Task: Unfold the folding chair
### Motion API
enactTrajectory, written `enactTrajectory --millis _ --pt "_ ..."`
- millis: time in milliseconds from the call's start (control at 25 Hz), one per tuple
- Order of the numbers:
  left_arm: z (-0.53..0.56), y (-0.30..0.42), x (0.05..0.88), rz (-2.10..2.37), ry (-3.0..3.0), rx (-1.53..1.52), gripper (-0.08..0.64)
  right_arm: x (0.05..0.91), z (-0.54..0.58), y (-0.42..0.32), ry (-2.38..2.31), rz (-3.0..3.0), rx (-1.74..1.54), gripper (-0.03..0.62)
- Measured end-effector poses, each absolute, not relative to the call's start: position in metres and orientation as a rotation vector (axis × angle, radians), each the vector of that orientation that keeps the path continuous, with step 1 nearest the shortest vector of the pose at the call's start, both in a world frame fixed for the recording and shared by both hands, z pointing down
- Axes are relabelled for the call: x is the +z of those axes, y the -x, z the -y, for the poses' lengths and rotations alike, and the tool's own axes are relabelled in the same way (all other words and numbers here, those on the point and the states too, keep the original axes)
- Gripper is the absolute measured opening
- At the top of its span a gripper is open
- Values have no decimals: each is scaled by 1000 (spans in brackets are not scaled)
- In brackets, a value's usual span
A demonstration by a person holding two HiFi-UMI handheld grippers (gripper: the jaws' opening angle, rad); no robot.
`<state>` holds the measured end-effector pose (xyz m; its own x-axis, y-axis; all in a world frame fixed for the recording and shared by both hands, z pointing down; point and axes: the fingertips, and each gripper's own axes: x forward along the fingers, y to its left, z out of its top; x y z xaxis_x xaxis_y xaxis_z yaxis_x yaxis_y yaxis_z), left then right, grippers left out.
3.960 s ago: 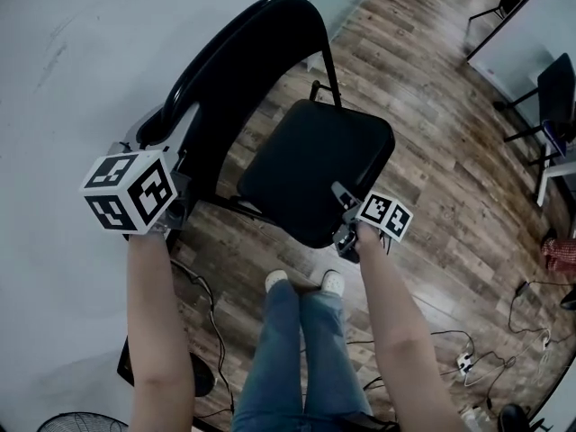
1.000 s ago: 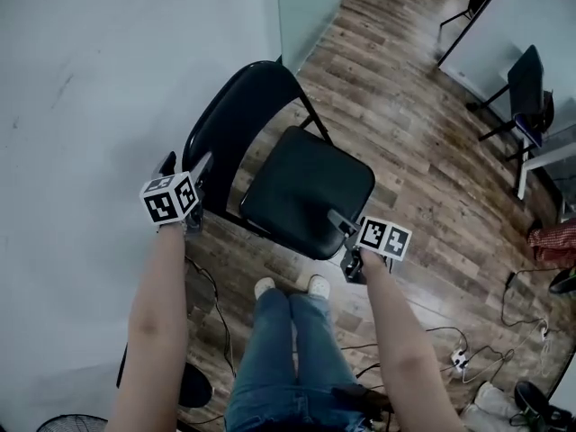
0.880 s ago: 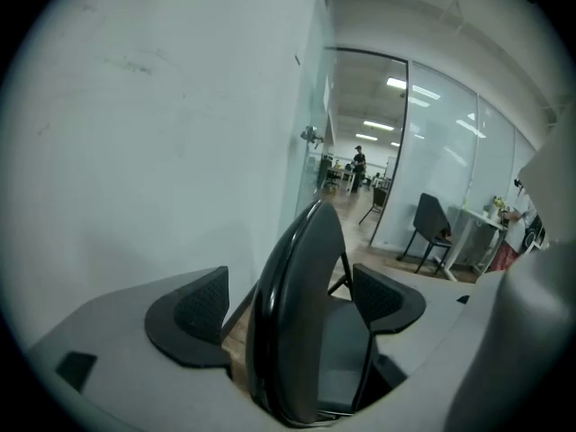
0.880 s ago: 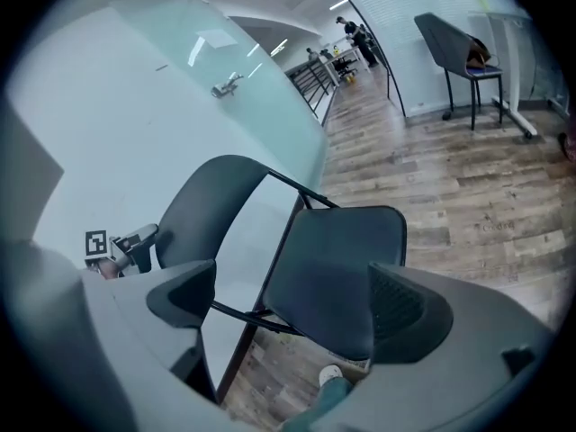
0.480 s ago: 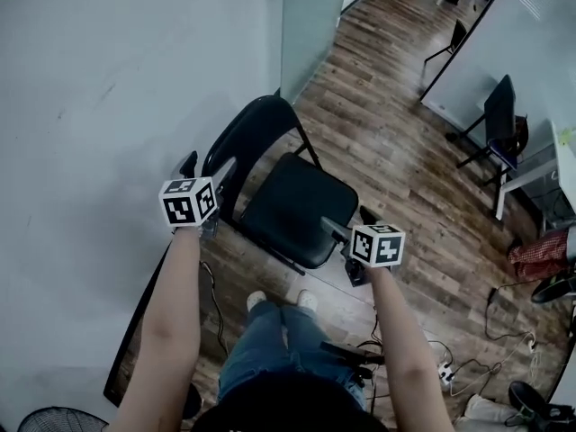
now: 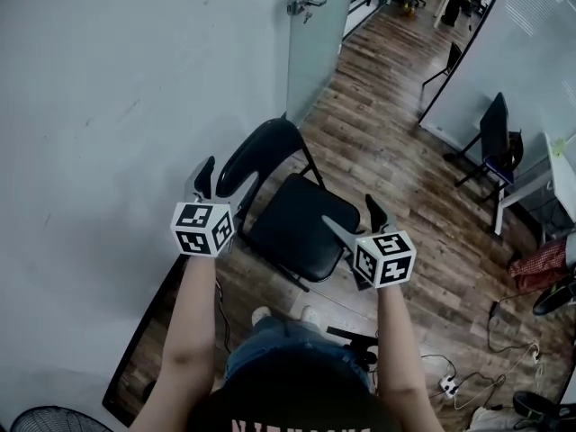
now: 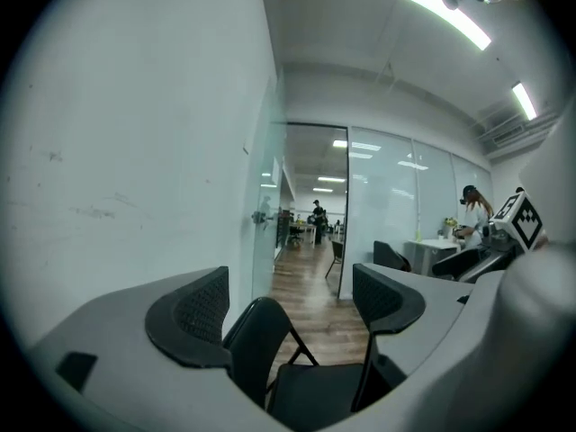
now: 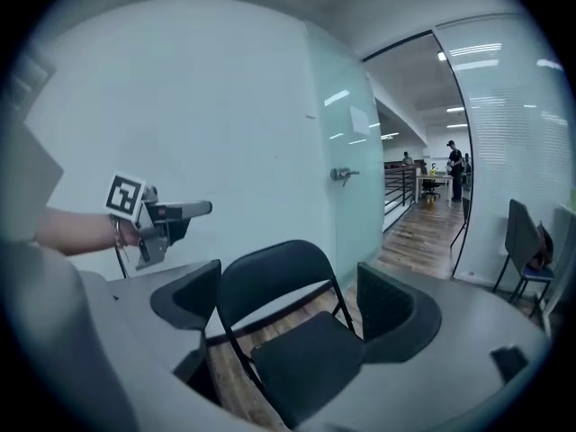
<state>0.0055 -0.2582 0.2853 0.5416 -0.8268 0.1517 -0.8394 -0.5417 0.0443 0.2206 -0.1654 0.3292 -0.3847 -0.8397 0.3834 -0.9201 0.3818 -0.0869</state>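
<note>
The folding chair [image 6: 292, 223] blocks twelve o'clock, and the wall [image 6: 99, 106] closes off nine to eleven. Bare floor [image 6: 387, 160] lies open from one to three o'clock.

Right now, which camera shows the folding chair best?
The right gripper view: the folding chair faces it, backrest and seat both clear. The head view only looks down on it; the left gripper view shows it side-on, cut off.
</note>
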Motion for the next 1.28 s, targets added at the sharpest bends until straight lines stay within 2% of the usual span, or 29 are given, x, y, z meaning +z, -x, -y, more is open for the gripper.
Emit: enactTrajectory --millis 160,320,400,480,600,680,840,1280 --pt "243 -14 255 1470 -2749 177 407 288 160 -220 -1629 2430 404 438" --pt "226 -16 226 1502 -2767 85 397 243 156 -217 -1670 2466 240 409" --pt "221 -18 211 1505 -2778 30 363 222 158 -216 -1693 2463 141 401" --pt "216 -22 197 1533 -2816 17 294 204 157 -217 -1724 2434 28 377" --pt "206 -24 176 1582 -2896 2 129 181 154 -220 -1760 2374 -131 296" --pt "200 -24 163 1592 -2956 -8 31 169 150 -220 -1776 2362 -202 210" --pt "193 -22 148 1597 -3005 -11 12 152 144 -222 -1840 2346 -299 3" --pt "181 -26 128 1597 -3077 -42 11 143 135 -221 -1868 2319 -333 2"
